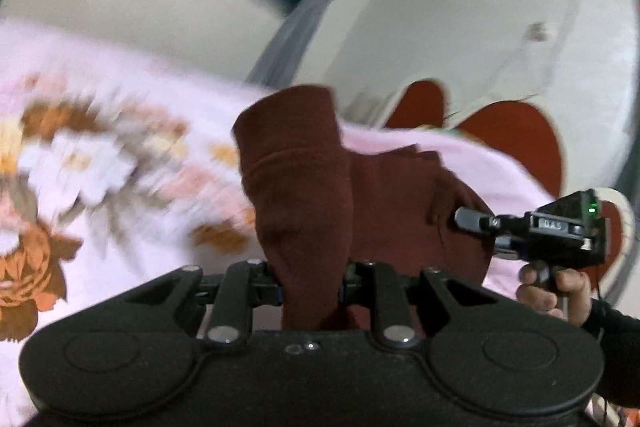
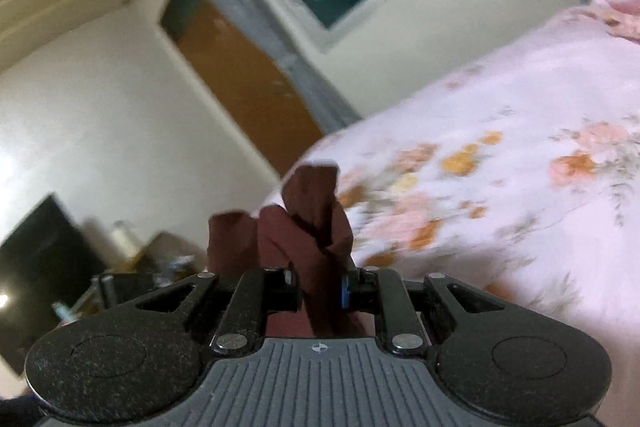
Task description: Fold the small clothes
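Above the floral bed sheet (image 1: 100, 163), the maroon garment (image 1: 304, 187) hangs between both grippers. The left gripper (image 1: 310, 291) has its jaws pinching one bunched edge of the cloth. The right gripper (image 2: 320, 291) has its jaws pinching another fold, with the fabric standing up ahead of it. A hand (image 1: 556, 291) grips the right tool's handle.

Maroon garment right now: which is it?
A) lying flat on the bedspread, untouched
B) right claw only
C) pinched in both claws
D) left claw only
C: the maroon garment is bunched in the left claw, and the right claw also clamps its fabric.
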Demonstrator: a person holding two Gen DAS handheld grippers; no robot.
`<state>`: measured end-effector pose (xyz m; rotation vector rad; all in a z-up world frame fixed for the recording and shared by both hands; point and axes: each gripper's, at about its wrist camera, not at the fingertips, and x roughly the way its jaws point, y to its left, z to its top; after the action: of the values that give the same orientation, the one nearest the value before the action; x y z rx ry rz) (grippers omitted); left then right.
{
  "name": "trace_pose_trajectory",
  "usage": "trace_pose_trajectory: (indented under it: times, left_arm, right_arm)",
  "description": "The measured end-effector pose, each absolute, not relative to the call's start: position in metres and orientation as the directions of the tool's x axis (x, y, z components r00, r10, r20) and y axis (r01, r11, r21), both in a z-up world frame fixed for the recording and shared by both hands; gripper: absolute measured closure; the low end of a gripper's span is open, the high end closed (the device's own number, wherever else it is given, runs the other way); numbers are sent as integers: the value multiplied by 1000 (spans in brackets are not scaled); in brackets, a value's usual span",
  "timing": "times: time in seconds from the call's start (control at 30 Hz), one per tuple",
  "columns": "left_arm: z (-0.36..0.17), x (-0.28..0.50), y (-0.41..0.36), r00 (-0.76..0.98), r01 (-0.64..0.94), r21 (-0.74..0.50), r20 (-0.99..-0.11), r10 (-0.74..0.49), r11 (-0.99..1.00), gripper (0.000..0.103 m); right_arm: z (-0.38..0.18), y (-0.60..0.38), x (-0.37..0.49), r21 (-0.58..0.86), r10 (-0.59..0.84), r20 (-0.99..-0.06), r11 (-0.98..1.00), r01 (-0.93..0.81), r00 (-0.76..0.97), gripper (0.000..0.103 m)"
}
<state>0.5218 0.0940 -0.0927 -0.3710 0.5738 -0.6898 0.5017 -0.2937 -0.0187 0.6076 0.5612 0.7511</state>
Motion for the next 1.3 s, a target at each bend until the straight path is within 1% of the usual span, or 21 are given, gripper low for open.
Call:
trace_pose_trajectory:
  times: [0.07,0.1,0.13,0.2,0.27,0.33,0.43,0.5,0.53,0.6,0.67,0.7,0.73,0.77,0.8,0.83,0.9,0.97,1.1,1.23,1.3]
  left_arm:
    - [-115,544,92,619,432,-476,-461,-636,766,73]
    - [-128,556,91,606,386,-464,-524,-599,797,68]
    - [-139,561,94,591,380,-481,-531,-607,790,63]
    - [-145,555,109,609,363,-535,-484,-628,763,60]
    - [-141,534,126,627,332,-580,-453,-634,744,51]
    - [-133,500,138,649,342,-562,-439,-622,753,51]
    - [-128,458,143,599,361,-614,-424,-679,702,49]
    - [-124,439,132,595,365,-582,-454,-663,727,46]
    - [-126,436,122,586,360,-570,-479,-654,739,40]
    - [-131,431,102,615,350,-456,-546,-568,818,38]
    - [-126,424,90,642,337,-390,-571,-512,857,32]
    - [-118,420,84,658,313,-342,-595,-461,886,28]
    - [-110,413,80,680,278,-292,-613,-402,915,19]
    - [-100,402,76,706,258,-245,-612,-356,934,16]
    - [-91,391,75,721,259,-226,-602,-344,939,16]
    - [-79,377,74,733,251,-215,-595,-330,944,15]
    - [-55,342,71,764,241,-178,-571,-300,954,9]
    - [-33,311,64,790,223,-133,-555,-259,966,9]
    - [13,233,55,830,219,-100,-504,-239,971,7]
    - [41,155,48,885,180,-70,-424,-193,981,6]
    - [48,112,43,894,163,-55,-414,-172,985,5]
  right_arm:
    - [-43,-303,536,712,728,-299,600,-364,617,86]
    - [-55,-304,549,700,689,-349,642,-312,636,86]
    - [-64,-310,560,686,647,-398,680,-257,650,86]
    - [-81,-320,566,677,617,-469,710,-192,632,86]
    - [-90,-334,547,740,680,-435,644,-197,590,86]
    - [-85,-335,521,725,696,-434,647,-237,573,86]
    - [-84,-335,491,742,740,-419,613,-272,526,86]
    - [-81,-321,472,724,764,-410,605,-331,498,85]
    - [-82,-309,468,693,747,-441,636,-340,498,85]
    - [-92,-293,474,639,688,-538,710,-295,488,84]
    - [-90,-290,475,643,666,-562,725,-247,492,84]
    - [-82,-290,472,630,641,-579,744,-222,504,80]
    - [-73,-290,469,611,613,-594,765,-203,521,60]
    - [-59,-288,456,574,575,-610,795,-196,544,19]
    - [-44,-286,439,530,540,-610,822,-208,580,2]
    - [-26,-285,417,482,515,-585,842,-242,627,0]
    - [2,-282,381,424,495,-581,862,-279,646,0]
    - [27,-276,343,390,476,-558,874,-291,680,0]
    - [67,-259,258,292,395,-538,916,-275,745,0]
    - [91,-239,173,247,375,-491,926,-287,786,0]
    - [97,-231,125,213,352,-475,935,-282,807,0]
